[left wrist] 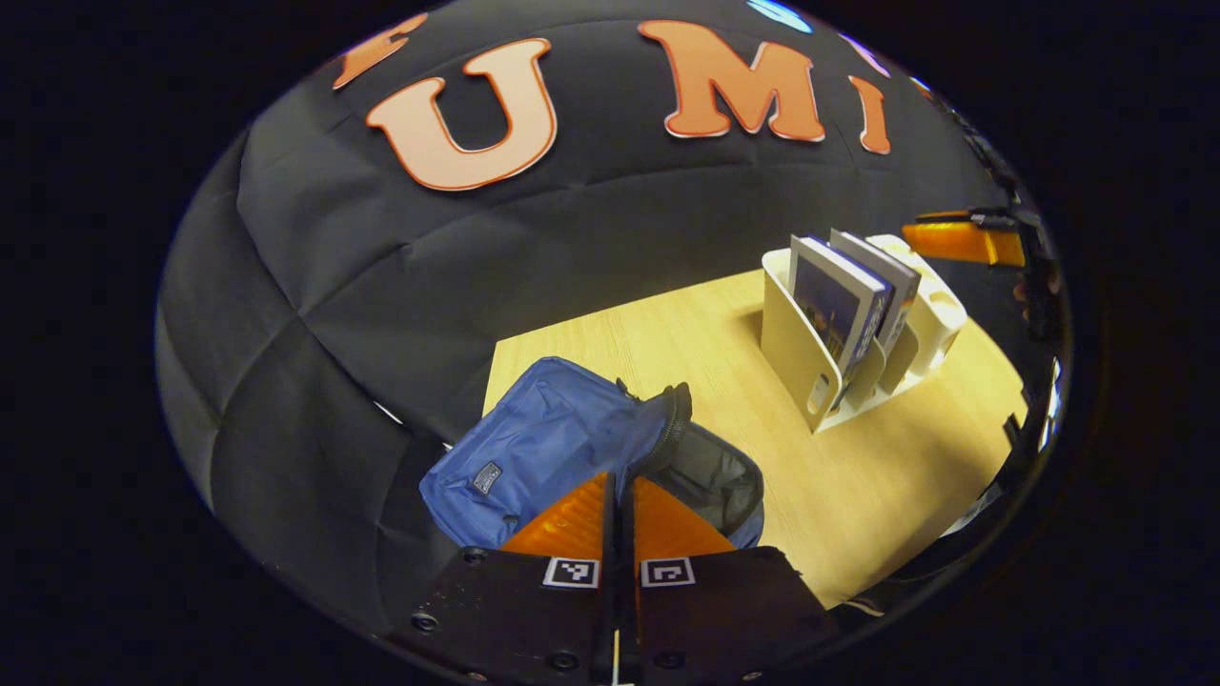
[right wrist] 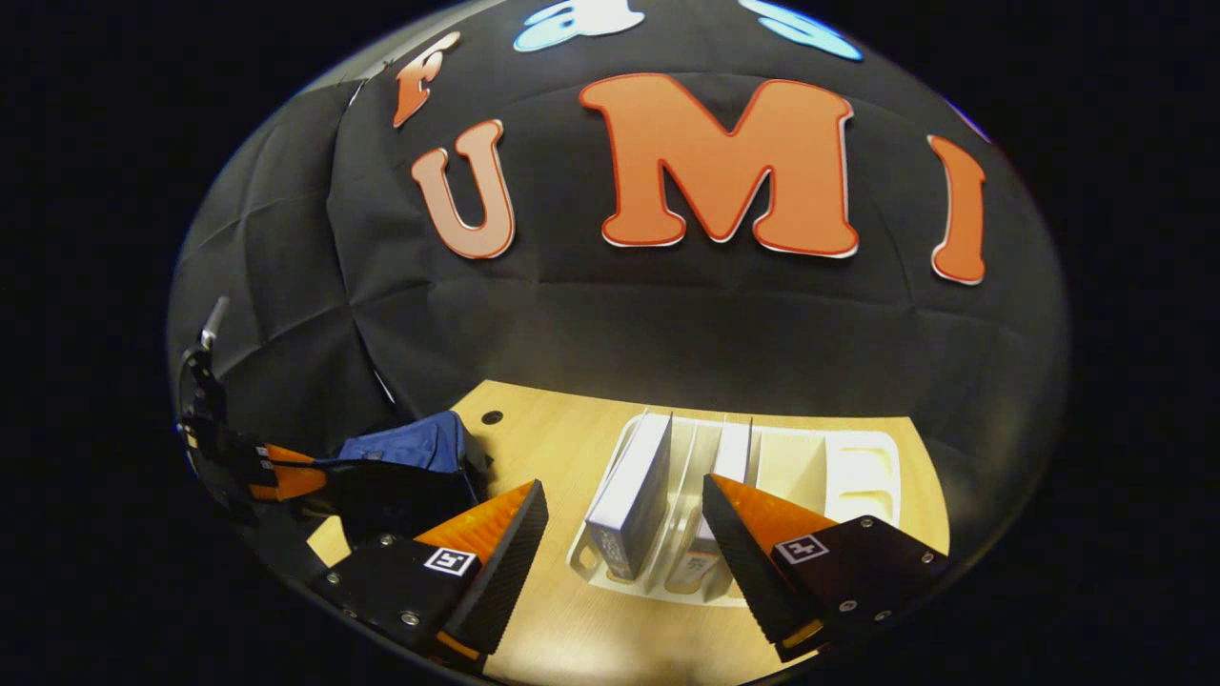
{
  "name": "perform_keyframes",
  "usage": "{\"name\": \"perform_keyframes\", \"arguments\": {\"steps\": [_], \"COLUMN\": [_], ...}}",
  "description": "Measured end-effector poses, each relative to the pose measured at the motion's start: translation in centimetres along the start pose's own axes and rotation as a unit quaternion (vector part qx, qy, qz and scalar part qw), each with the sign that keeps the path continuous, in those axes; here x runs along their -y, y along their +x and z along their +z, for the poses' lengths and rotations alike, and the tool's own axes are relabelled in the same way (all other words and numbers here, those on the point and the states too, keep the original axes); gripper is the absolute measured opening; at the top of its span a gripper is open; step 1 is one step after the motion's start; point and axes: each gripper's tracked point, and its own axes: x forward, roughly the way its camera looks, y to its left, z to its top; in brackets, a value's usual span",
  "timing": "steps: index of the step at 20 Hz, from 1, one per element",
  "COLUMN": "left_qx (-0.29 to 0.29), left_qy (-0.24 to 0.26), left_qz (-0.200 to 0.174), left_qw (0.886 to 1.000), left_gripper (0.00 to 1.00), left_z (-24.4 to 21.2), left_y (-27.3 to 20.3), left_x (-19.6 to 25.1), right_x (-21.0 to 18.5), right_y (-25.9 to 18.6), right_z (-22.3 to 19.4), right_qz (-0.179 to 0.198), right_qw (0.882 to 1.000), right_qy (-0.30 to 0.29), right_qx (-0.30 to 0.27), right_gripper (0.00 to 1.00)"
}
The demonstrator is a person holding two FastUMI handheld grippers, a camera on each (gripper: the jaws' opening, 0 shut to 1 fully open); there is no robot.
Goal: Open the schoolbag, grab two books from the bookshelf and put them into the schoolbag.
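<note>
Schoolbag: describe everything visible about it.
The schoolbag is blue fabric with a small dark label patch and a black zipper. It lies at the near left corner of the wooden table, its mouth open and showing a dark lining. The left gripper, fingers together, sits at the opening's edge, seemingly pinching it. In the right gripper view it lies left of the bookshelf.
</note>
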Motion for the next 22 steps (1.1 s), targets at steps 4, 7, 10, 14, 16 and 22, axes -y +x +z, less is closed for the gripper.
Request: {"name": "perform_keyframes", "arguments": {"steps": [4, 7, 10, 14, 16, 22], "left_qx": [0.009, 0.021, 0.032, 0.04, 0.043, 0.039], "left_qy": [0.016, 0.012, 0.011, 0.01, 0.011, 0.009], "left_qz": [-0.021, -0.048, -0.056, -0.069, -0.074, -0.075], "left_qw": [1.0, 0.999, 0.998, 0.997, 0.996, 0.996], "left_gripper": [0.02, 0.02, 0.02, 0.02, 0.02, 0.02], "left_z": [1.5, 1.4, 1.0, 0.8, 0.8, 0.7], "left_y": [0.2, 0.7, 1.2, 1.6, 1.6, 1.8], "left_x": [-1.3, -1.0, -2.1, -2.2, -2.0, -2.0], "right_x": [-0.9, 0.1, 1.5, 1.2, 1.6, 3.7], "right_y": [5.0, 8.0, 10.7, 9.4, 8.4, 1.7], "right_z": [-0.7, -2.8, -4.8, -4.8, -3.6, 2.9], "right_qz": [-0.032, -0.074, -0.105, -0.1, -0.086, -0.061], "right_qw": [0.995, 0.981, 0.967, 0.953, 0.95, 0.965], "right_qy": [0.023, 0.013, 0.017, 0.063, 0.103, 0.146], "right_qx": [-0.092, -0.181, -0.232, -0.279, -0.282, -0.211], "right_gripper": [0.96, 0.87, 0.49, 0.26, 0.28, 0.23]}}
